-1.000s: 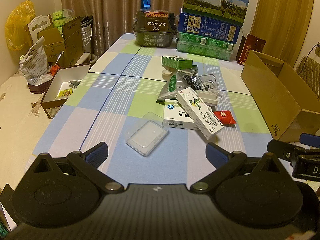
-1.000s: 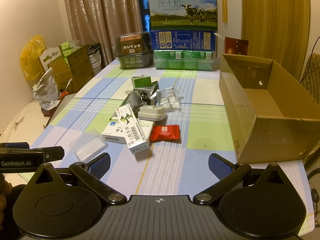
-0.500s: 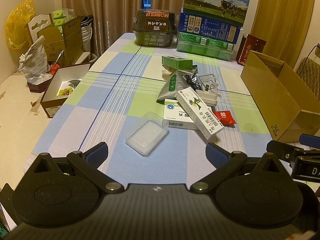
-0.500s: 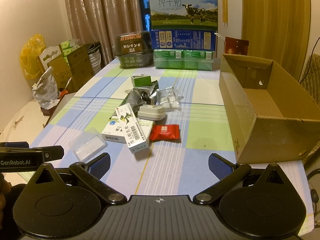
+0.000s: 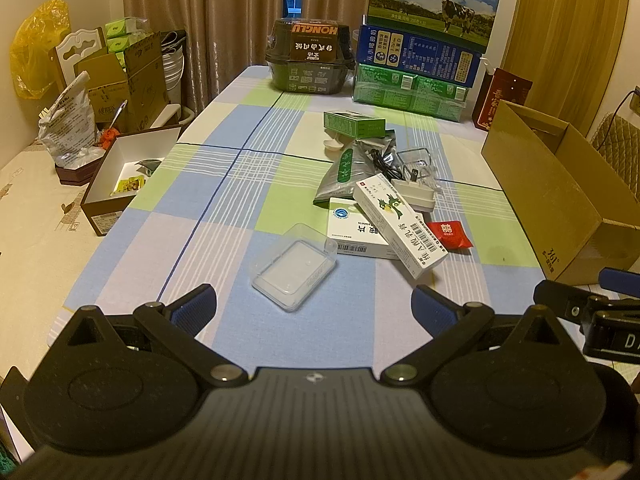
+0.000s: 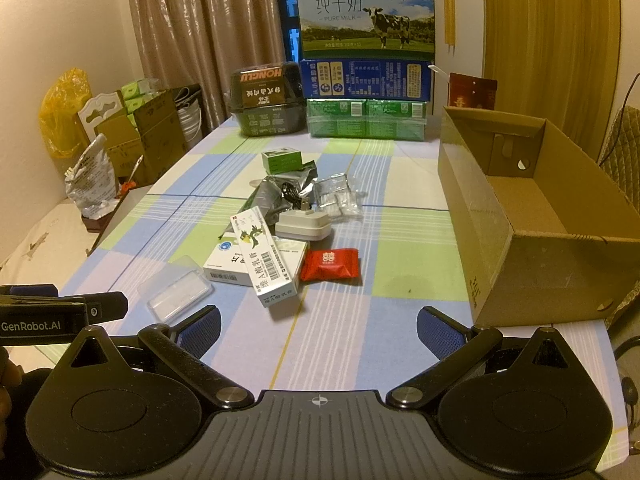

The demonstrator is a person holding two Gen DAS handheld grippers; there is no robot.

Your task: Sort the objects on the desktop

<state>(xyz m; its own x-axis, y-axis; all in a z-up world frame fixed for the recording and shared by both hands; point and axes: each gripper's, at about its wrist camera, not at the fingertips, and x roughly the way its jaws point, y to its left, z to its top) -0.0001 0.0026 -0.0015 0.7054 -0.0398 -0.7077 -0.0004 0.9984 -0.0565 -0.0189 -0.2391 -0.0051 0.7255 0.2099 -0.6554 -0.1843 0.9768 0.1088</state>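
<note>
Both claws spread, empty: left gripper hovers facing clear plastic case, right gripper facing long ointment box. Clutter mid-table; cardboard box open alongside, likely the drop-off.

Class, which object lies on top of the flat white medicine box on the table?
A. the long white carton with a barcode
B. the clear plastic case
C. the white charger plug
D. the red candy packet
A: the long white carton lies diagonally across the flat white medicine box.

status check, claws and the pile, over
Left claw open, empty. Right claw open, empty. Pile untouched, box empty. Nothing blocking.
</note>
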